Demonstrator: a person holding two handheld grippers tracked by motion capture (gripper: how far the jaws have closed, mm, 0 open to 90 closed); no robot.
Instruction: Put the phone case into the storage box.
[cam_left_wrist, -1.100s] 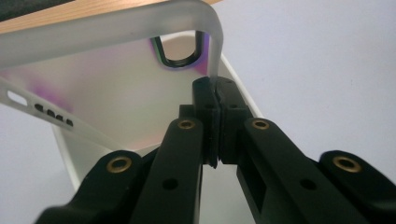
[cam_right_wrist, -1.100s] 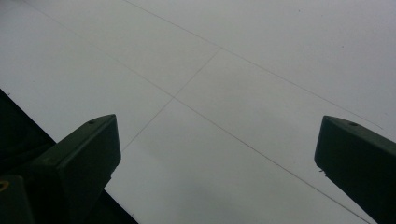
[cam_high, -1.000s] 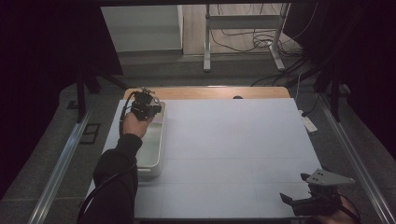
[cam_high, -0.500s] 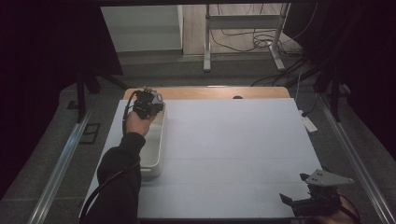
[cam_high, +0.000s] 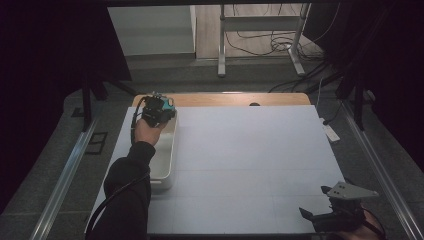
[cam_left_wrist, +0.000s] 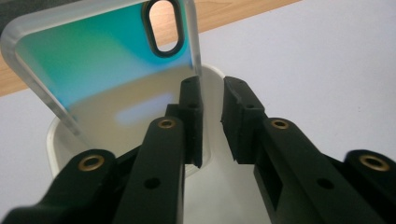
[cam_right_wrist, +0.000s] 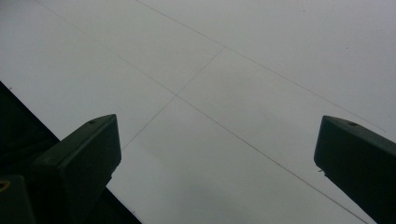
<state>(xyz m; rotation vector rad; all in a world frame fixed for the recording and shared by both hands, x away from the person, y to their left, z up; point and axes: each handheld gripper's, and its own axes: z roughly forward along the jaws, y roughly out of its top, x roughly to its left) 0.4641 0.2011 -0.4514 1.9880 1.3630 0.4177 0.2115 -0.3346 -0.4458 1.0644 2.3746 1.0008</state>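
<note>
My left gripper hangs over the far end of a white tray. Its jaws have just been opening and stand a narrow gap apart, with only the tray showing between them. A phone case, iridescent teal and green with a clear rim and a camera hole, stands tilted just left of the left jaw, its edge at that jaw's tip. In the high view the left gripper sits at the tray's far end with the teal case beside it. My right gripper is wide open over the bare white table.
The white table top has a wooden strip along its far edge. A small dark object lies on that edge. Metal rails run along both sides, and a stand with cables is on the floor beyond.
</note>
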